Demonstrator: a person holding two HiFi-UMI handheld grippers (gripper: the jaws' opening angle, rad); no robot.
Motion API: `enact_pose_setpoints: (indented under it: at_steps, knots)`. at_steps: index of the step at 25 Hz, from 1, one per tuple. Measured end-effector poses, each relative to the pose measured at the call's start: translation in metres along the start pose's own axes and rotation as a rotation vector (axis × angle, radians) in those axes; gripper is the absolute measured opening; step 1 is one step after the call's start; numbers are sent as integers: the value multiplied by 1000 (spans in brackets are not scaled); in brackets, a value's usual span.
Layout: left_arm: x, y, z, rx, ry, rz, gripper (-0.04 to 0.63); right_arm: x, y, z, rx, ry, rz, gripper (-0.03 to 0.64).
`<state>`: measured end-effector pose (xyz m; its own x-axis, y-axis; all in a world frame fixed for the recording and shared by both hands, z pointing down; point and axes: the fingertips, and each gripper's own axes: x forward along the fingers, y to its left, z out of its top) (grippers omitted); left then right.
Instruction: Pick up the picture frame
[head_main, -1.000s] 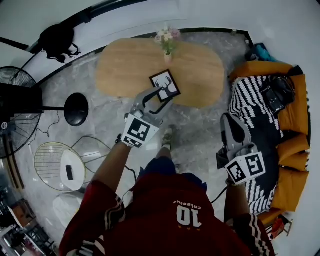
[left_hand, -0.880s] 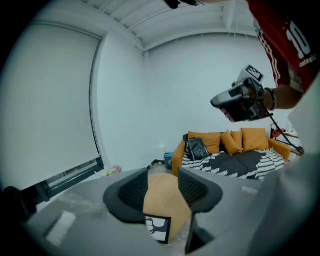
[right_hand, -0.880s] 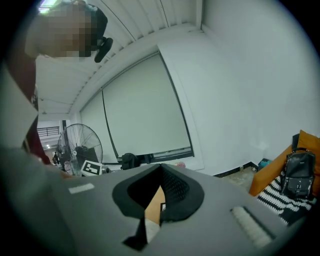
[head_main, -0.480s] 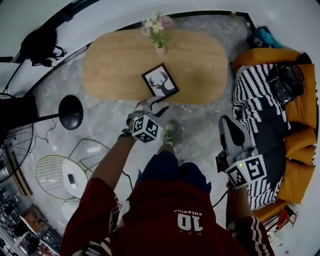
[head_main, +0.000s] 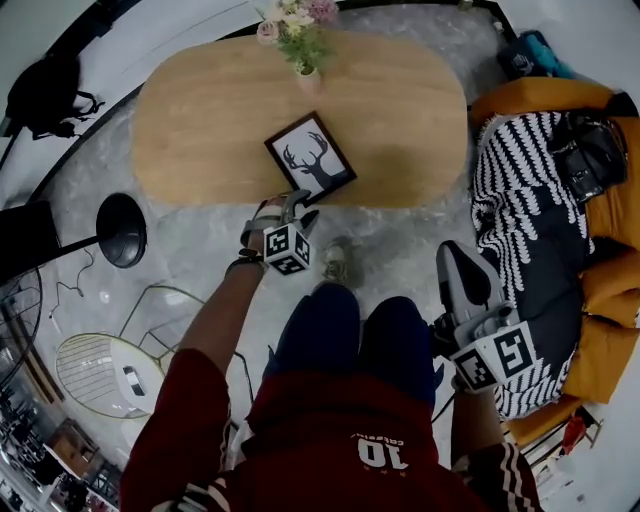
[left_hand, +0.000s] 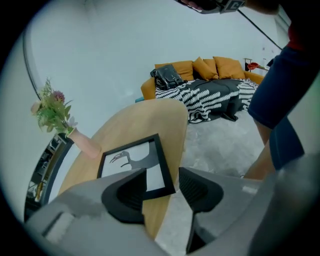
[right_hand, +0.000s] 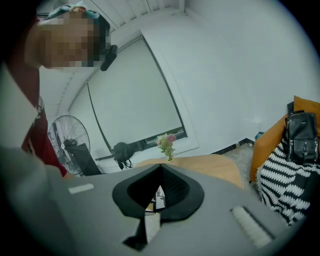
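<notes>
As jaws of my L gripper (head_main: 296, 206) (left_hand: 162, 187) just spread wide, nothing pinched, near picture frame (head_main: 310, 158) (left_hand: 131, 161) corner, R gripper (head_main: 452, 258) (right_hand: 160, 170) is clenched, empty.

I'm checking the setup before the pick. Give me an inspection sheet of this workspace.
Surface: oval wooden table, mostly bare.
Job's things: picture frame lies flat near the table's near edge, untouched.
Clutter: vase of flowers at the far edge.
Grippers: left gripper open, jaws have just been opening, frame's corner just beyond the gap, pads not on it; right gripper shut, empty, near the sofa.
Cables: thin cable on the floor by the floor lamp base.
Surroundings: orange sofa with black-and-white throw and black bag; wire side table.
</notes>
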<state>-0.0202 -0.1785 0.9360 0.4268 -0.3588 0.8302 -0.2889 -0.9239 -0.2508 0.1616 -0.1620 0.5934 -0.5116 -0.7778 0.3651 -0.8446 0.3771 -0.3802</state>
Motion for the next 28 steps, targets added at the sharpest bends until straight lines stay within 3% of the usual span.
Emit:
enact_pose_setpoints:
  at_steps: [3, 8, 12, 20, 28]
  knots:
    - [24, -5, -18, 29, 40, 13, 198, 4, -6, -22, 15, 10, -7, 2]
    - [41, -6, -30, 149, 95, 86, 202, 7, -6, -40, 26, 22, -11, 2]
    - [42, -3, -30, 155, 123, 132, 195, 5, -2, -42, 50, 26, -16, 2]
    - [33, -19, -34, 169, 162, 83, 192, -4, 4, -26, 90, 25, -10, 2]
    - [11, -17, -20, 242, 146, 153, 148, -9, 8, -14, 135, 18, -5, 2]
